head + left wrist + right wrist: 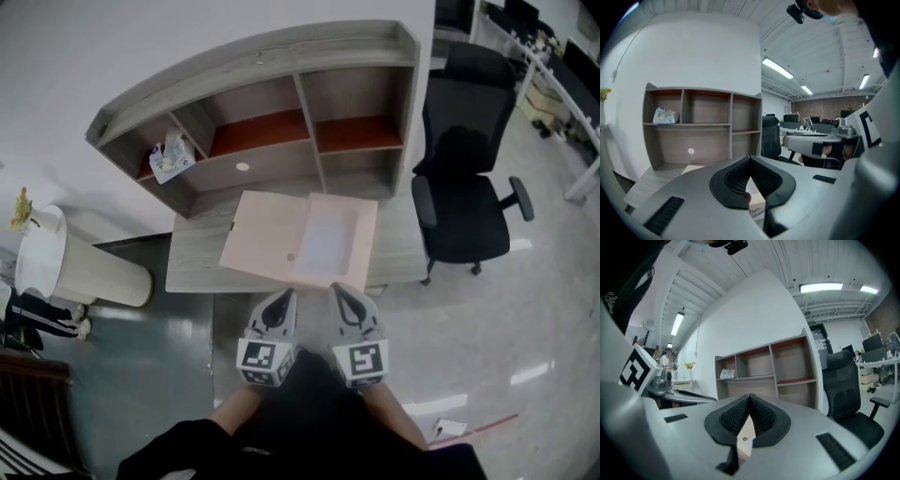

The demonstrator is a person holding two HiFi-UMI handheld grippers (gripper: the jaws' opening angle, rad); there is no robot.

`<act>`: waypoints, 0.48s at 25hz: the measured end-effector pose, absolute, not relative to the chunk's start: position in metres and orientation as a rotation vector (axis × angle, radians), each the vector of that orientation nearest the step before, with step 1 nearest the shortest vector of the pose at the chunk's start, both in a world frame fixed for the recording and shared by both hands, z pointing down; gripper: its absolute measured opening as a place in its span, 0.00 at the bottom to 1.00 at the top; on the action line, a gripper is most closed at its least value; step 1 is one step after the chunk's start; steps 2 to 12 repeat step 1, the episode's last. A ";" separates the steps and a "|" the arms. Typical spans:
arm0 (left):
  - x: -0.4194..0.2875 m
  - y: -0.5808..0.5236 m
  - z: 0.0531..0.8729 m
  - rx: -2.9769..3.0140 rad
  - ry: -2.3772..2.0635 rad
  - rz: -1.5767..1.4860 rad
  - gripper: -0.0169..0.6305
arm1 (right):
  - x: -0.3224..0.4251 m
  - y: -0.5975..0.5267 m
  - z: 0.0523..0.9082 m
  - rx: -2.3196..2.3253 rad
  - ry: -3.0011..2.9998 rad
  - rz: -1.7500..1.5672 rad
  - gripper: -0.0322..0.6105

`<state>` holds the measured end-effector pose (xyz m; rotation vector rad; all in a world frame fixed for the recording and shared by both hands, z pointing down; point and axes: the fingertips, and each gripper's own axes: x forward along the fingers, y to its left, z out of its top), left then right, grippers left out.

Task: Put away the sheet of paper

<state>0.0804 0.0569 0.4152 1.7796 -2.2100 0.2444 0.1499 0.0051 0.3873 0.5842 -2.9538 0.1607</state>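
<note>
- Both tools were clenched on nothing. The left gripper (283, 298) and the right gripper (340, 294) hung side by side just off the front edge of the desk (192, 261), each with its jaws pressed tip to tip.
- The open pink folder (267, 239) lay flat at the middle of the desk. I took a paler patch on its right half to be the sheet of paper (326, 242), though its outline was faint.
- First worry: with the jaws shut I could grip nothing. Going in like that would only shove the folder back toward the shelf unit (272, 66) or skew it.
- Second worry: a thin sheet lying flat offers little to pinch. A jaw scraping along it could crease it or slide it out over the folder's side.
- Third worry: the folder's near corner seemed to reach the desk's front edge. Pressing down there might tip it off toward me.
- Open room: bare desk ran from the folder's left side to the front left corner, with a narrower strip toward the right edge.
- Behind, the folder's far side lay close under the shelf unit's lower bay, so there was little room there.
- The office chair (464, 202) stood beyond the desk's right edge, well apart from both grippers.
</note>
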 end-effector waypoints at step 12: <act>0.083 0.054 0.416 1.777 -2.208 0.241 0.09 | 0.154 0.003 0.388 0.589 -2.951 0.171 0.08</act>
